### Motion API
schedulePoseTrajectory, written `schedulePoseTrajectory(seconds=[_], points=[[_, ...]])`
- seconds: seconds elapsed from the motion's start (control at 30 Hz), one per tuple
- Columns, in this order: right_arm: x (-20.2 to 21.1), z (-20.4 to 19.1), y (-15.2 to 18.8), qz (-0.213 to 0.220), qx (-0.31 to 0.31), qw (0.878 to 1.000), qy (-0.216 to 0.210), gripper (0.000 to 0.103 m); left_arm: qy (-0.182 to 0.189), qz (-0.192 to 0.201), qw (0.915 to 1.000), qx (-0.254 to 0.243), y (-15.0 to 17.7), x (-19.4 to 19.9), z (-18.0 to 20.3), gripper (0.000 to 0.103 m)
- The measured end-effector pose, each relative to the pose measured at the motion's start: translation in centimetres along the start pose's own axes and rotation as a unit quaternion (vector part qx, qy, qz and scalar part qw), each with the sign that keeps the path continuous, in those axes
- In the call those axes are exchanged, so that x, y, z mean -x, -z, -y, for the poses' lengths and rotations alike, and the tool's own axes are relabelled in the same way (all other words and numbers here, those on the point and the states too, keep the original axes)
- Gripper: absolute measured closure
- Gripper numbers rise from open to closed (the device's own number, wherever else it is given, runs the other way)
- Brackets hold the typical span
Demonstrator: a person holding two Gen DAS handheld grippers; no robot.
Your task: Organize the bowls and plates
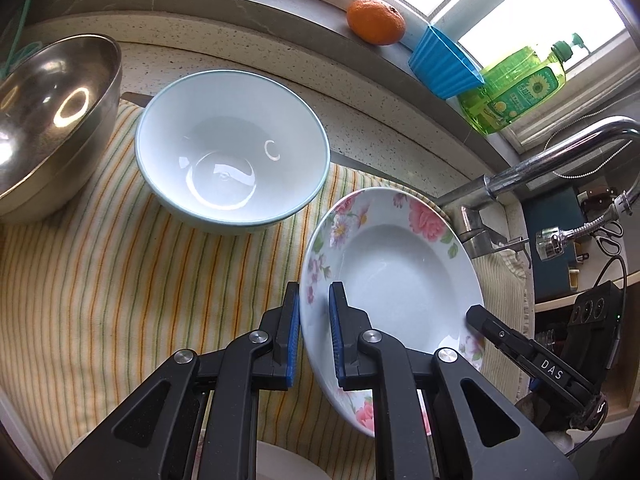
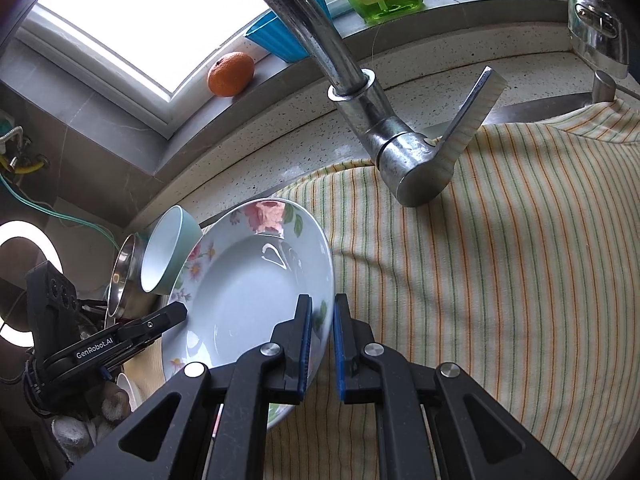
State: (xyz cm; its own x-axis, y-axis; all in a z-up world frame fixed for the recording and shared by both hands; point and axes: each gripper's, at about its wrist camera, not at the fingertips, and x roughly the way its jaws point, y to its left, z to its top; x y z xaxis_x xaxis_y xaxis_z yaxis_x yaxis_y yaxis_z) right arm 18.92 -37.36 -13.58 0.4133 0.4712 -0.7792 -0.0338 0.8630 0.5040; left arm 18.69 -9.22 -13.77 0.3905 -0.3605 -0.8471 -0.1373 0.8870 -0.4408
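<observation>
I have the flowered plate [image 1: 400, 276] clamped by both grippers: my left gripper [image 1: 314, 336] pinches its left rim, my right gripper [image 2: 322, 344] its opposite rim. The plate hangs between my fingers above the striped cloth [image 1: 120, 280]. The white bowl [image 1: 232, 148] sits beyond my left fingers. I judge this the carrying step; next calls for level travel to a resting spot.

An orange [image 1: 376, 21] on the sill — blue ribbed cup [image 1: 442, 65], green soap bottle [image 1: 516, 88] — above the striped cloth [image 1: 120, 280]
</observation>
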Motion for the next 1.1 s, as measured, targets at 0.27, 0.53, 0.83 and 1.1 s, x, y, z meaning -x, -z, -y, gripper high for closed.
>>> schedulePoseTrajectory(seconds=[0.27, 0.53, 0.83, 1.1], points=[[1.0, -1.2, 1.4, 0.006, 0.004, 1.0, -0.006, 0.093, 0.001, 0.005, 1.0, -0.002, 1.2, 1.6, -0.5, 0.091], [1.6, -2.2, 3.5, 0.004, 0.003, 1.0, -0.009, 0.093, 0.003, 0.01, 0.9999, -0.004, 2.7, 3.5, -1.8, 0.091], [1.8, -4.5, 6.0, 0.006, 0.007, 1.0, -0.015, 0.093, -0.001, 0.012, 0.9999, -0.004, 4.3, 5.7, -3.9, 0.091], [1.8, -7.5, 8.4, 0.009, 0.021, 1.0, -0.017, 0.093, -0.002, 0.018, 0.9998, -0.002, 5.6, 8.1, -6.3, 0.091]])
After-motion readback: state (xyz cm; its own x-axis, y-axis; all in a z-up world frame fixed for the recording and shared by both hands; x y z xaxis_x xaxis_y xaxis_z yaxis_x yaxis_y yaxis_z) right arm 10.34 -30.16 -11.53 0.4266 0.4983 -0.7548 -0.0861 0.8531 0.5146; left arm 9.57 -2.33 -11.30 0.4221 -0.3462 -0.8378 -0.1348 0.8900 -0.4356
